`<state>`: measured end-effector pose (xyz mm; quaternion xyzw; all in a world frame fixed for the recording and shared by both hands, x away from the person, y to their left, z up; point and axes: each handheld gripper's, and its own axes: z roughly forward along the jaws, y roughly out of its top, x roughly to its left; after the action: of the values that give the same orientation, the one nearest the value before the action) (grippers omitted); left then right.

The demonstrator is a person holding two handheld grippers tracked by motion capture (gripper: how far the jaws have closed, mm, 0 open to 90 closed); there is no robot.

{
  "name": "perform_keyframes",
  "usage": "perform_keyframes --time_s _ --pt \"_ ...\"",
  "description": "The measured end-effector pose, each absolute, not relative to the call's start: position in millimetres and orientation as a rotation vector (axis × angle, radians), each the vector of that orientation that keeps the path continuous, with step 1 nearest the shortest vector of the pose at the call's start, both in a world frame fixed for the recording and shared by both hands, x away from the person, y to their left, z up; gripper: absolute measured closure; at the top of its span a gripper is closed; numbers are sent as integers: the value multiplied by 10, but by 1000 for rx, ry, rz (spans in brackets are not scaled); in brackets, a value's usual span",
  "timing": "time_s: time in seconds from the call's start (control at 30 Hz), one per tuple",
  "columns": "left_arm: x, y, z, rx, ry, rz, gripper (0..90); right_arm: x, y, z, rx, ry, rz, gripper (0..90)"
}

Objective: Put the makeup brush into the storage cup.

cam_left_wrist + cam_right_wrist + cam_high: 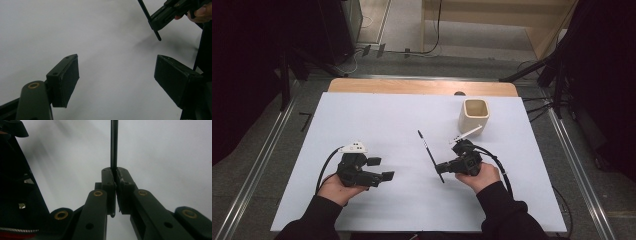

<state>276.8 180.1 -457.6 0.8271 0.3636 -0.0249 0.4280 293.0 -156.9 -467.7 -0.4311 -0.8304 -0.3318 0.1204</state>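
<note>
Nearest the viewer, two dark-sleeved forearms are seen entering from the bottom edge of the high view, each hand wrapped around a black tool. The left hand-held gripper (380,168) is held low over the white sheet-covered bench (377,117) with its jaws released and spread wide; in the left gripper view, bare white surface is seen between its two flat black pads (65,80). The right hand-held gripper (440,168) is clenched on a thin black rod-like stick (430,155), which is gripped near its lower end and is angled up and away across the bench. In the right gripper view the stick (114,145) is seen pinched between the two closed jaws, a short end poking out below them. Farther back, well apart from the stick and to the right, a cream square-mouthed ceramic cup (473,116) is stood upright on the white surface. Beyond it, a strip of bare wooden bench edge (412,86) is left uncovered.
</note>
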Motion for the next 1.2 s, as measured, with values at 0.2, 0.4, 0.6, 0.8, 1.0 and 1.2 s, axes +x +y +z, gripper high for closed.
perform_keyframes --time_s 0.2,0.4,0.6,0.8,1.0,1.2 --pt "2804 1769 -4564 2036 923 -79 209 2894 -1532 -4677 -1277 -2409 -1002 874" --pt "2805 1702 -4565 2037 912 -85 213 2854 -1445 -4706 -1276 -2398 -1019 874" --pt "2822 1629 -4573 2034 912 -101 217 2814 -1355 -4721 -1282 -2391 -1046 874" --pt "2842 1532 -4579 2027 916 -118 217 2791 -1340 -4762 -1308 -2365 -1073 874" --pt "2876 1493 -4575 2000 931 -122 222 2752 -1341 -4770 -1338 -2347 -1139 874" --pt "2891 1443 -4571 1977 933 -141 234 2719 -1291 -4764 -1334 -2346 -1166 874"
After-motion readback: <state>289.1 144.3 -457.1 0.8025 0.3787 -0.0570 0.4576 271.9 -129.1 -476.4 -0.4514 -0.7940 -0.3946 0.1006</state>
